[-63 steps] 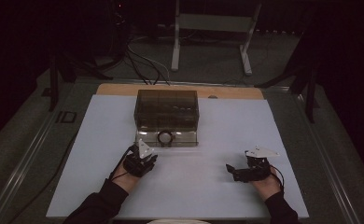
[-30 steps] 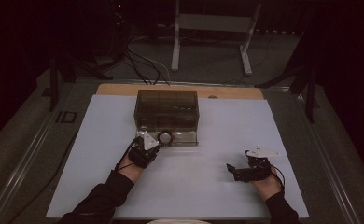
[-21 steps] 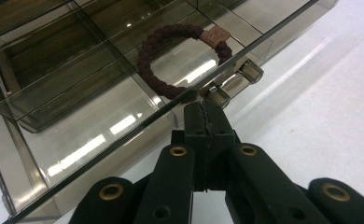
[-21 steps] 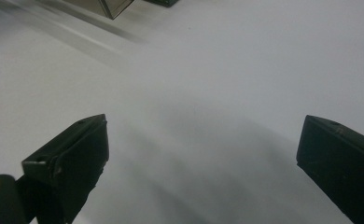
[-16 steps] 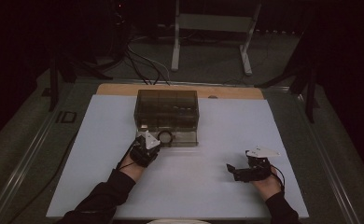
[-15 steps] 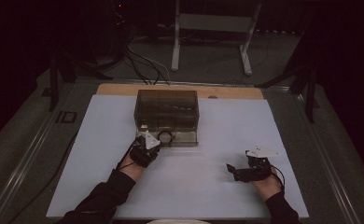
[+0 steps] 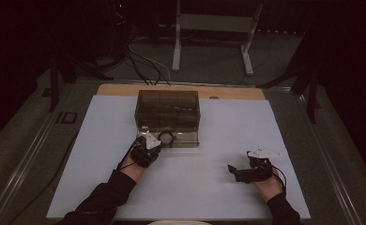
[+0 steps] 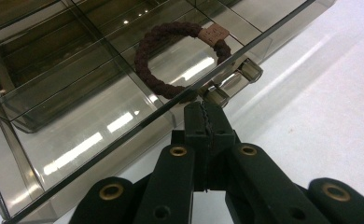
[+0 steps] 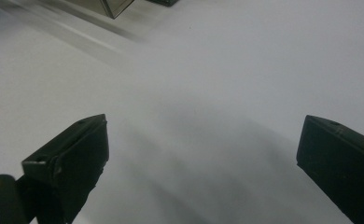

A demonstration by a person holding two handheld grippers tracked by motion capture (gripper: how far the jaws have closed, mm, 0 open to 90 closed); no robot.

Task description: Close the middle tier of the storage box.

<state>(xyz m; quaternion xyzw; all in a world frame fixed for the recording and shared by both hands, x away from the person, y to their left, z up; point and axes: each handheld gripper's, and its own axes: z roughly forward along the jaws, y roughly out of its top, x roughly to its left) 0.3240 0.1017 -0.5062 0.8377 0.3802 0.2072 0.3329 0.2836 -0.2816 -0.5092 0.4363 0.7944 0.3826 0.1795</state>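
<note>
Bracelet job: the dark braided bracelet (image 8: 143,60) lies flat in a see-through drawer (image 8: 101,128). The drawer sticks out of the near side of a smoky box. It looks like the step in hand is moving this drawer by its handle.
Right hand-held gripper (image 7: 233,172): it is the nearest thing, at the near right of the white desk (image 7: 209,197). Its jaws stand wide apart and hold nothing. It is well apart from the box.
Left hand-held gripper (image 8: 203,109): it is a bit farther off, left of the middle, and points at the drawer front. Its jaws are pressed tight together. The tips touch the near end of the drawer handle. I cannot tell if they really pinch it.
Drawer handle (image 8: 234,79): it is a small clear bar on the front of the drawer, just past the jaw tips.
Where the bracelet is: inside the drawer, just behind the front wall and close to the handle. Nothing touches it.
Box (image 7: 168,105): it stands on the far middle of the desk, past the drawer. It has more see-through trays inside.
Next move, my guess: the left hand should go slowly and straight along the drawer's path. That way the tips do not slip off the small handle and the box does not slide.
</note>
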